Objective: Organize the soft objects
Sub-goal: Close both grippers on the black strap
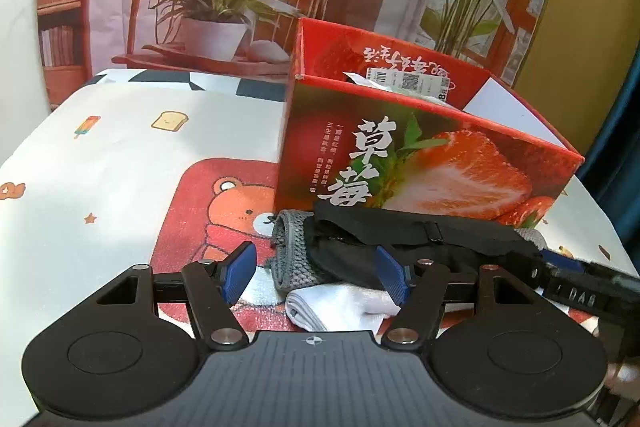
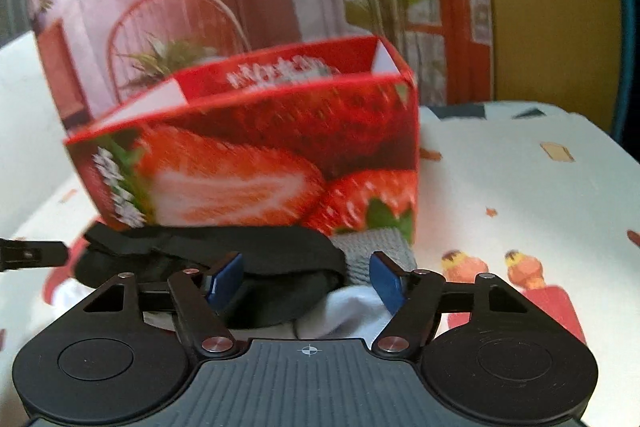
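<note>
Two tools, jaws apart | left tool [image 1: 316, 273], right tool [image 2: 306, 279] | soft pile [image 1: 360, 259] between fingers, touching strawberry box [image 1: 420, 163]

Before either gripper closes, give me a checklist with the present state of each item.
1. Left gripper open: ok.
2. Right gripper open: ok.
3. Soft pile within reach, in front of the box: black strapped fabric piece, grey knitted cloth, white folded cloth: ok.
4. Red strawberry-printed cardboard box open on top: ok.
5. Room left inside the box: cannot tell.
6. Pile items separated for single picks: not ok, they overlap.
</note>
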The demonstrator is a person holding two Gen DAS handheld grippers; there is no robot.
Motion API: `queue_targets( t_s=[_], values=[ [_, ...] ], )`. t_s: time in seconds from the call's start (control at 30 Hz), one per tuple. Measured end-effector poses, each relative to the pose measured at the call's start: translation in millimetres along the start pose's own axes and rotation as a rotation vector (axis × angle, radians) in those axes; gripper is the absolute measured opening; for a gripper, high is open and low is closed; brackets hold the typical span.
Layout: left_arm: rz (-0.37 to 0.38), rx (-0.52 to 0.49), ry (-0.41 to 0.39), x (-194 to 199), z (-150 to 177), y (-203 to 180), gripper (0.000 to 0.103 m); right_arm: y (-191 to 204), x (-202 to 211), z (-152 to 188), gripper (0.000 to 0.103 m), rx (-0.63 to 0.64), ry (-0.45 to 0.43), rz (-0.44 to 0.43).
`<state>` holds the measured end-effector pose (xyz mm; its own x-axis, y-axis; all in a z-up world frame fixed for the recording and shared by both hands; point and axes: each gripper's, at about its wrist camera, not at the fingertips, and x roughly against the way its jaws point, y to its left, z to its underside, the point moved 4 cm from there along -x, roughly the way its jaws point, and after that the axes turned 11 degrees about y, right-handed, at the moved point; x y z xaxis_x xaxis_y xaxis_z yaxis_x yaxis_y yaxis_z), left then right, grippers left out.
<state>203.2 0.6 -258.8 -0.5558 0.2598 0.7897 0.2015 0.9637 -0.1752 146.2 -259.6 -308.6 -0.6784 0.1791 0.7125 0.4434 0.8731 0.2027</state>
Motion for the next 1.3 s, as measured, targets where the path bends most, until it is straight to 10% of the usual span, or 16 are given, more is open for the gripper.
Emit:
queue_targets(
  t_s=[0.1,1.3],
  values=[
    [0.012,-0.001,0.015,-7.1,-4.1,0.2,0.052,2.9,-5.1,8.2,0.065,0.03,0.003,0.014],
    [0.104,0.101,0.093,-26.7,0.3,-1.2,0.047,1.3,-12.8,12.2,0.064,0.035,0.021,-0.013]
  ],
)
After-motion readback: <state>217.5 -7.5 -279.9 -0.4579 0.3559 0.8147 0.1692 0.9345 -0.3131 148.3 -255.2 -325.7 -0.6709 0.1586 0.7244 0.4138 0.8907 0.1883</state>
